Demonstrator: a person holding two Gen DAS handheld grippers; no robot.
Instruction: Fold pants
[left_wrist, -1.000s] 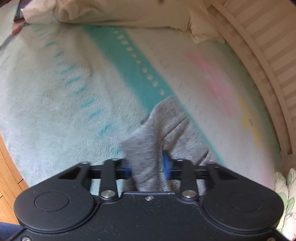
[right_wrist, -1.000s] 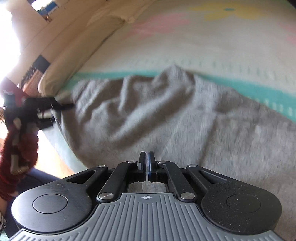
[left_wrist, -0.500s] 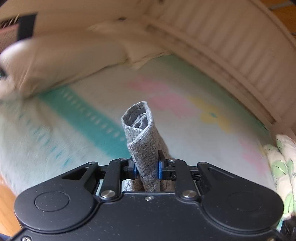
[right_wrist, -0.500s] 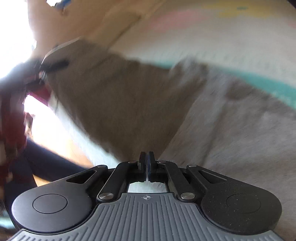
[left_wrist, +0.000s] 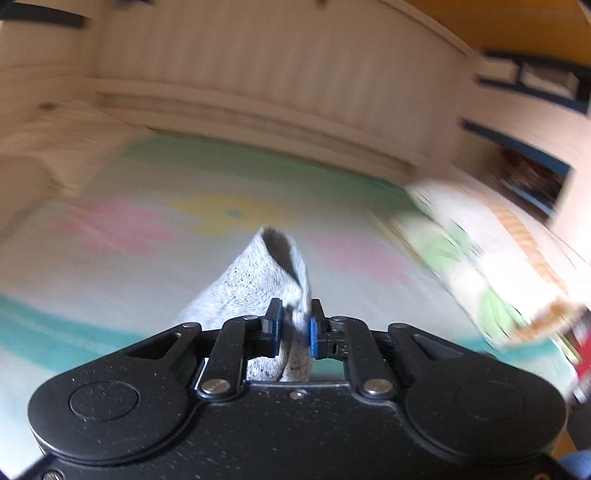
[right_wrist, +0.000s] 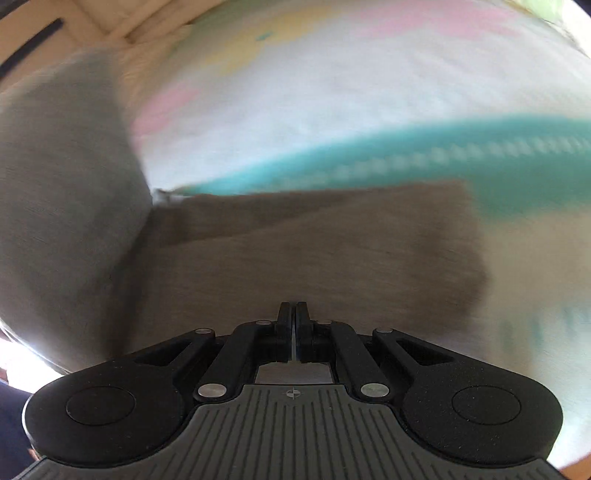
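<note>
- The left gripper (left_wrist: 293, 325) pinches a bunched end of the grey pants (left_wrist: 264, 280) between its blue pads (left_wrist: 276, 325); its jaws have just been closing, and the cloth now fills the gap and stands up past the fingertips as a rolled tuft.
- The right gripper (right_wrist: 293, 332) has its jaws pressed together. Whether any fabric is caught between them cannot be told; only a thin bright slit shows there.
- In the right wrist view the rest of the pants lies flat on the bed (right_wrist: 332, 92) just ahead of that gripper, and a lifted grey portion hangs blurred at the left edge of the picture.
- The step in hand looks like carrying 1 end of the pants up and over to lay it on the flat part.
- To do it well, I would keep the left pinch firm, since the tuft is thick and a slack grip could let 1 layer slip.
- Carry the end across at an even pace so the raised cloth does not twist.
- Bring it down with its edge lined up on the flat part's far edge, near the teal stripe (right_wrist: 480, 147), before letting go.
- The right gripper can press the flat part down so it does not drag along the soft bed.
</note>
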